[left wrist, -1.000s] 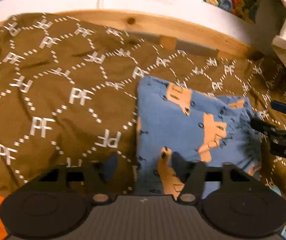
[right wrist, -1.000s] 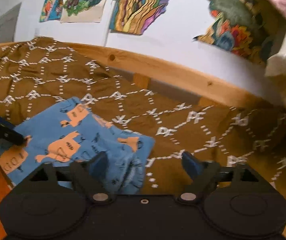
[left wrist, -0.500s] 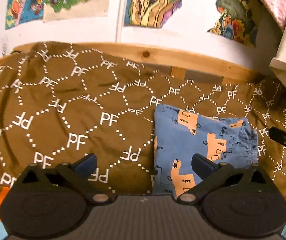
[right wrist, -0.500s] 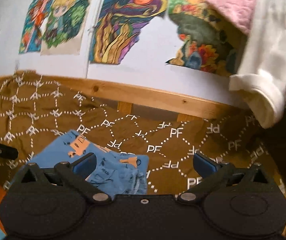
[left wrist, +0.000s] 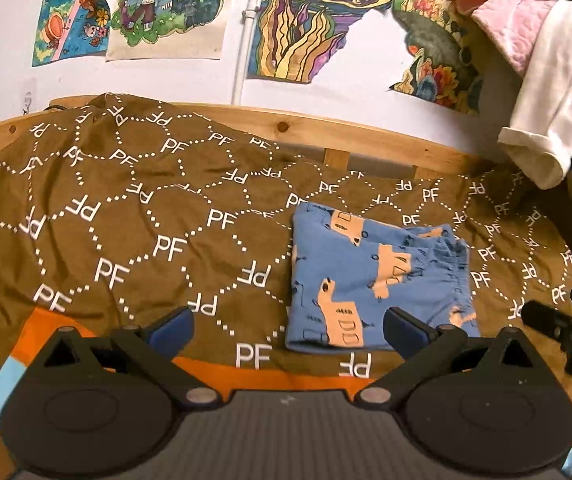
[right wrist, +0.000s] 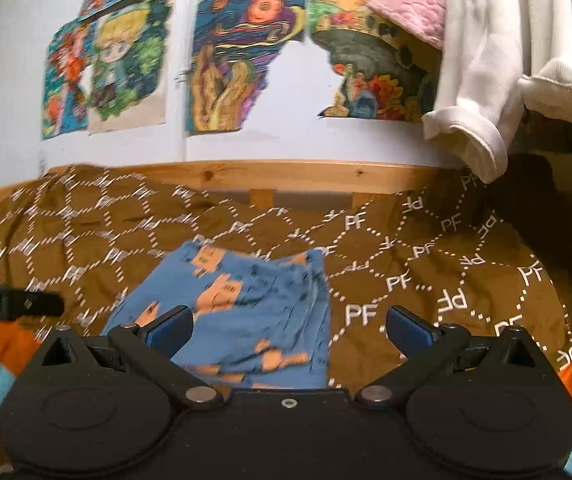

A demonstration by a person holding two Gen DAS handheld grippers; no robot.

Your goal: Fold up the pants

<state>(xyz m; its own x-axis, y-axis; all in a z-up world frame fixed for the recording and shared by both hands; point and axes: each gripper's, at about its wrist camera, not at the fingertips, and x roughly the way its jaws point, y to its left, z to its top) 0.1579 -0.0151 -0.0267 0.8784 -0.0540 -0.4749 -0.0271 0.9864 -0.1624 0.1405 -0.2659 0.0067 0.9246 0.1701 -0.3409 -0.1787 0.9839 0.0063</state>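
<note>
Folded pants (left wrist: 370,280) flat on bedspread (left wrist: 134,216), right of its centre, toward its near edge, wooden bed rail (left wrist: 306,128) behind, posters (left wrist: 290,20) on wall above

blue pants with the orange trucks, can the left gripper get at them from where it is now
Probably yes. The folded blue pants with orange truck prints lie flat on the brown patterned bedspread, just ahead and right of the left gripper; its jaws stand open, with nothing between.

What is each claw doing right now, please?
Left claw: open, holding nothing, above the folded blue pants.
Right claw: open, holding nothing.
</note>
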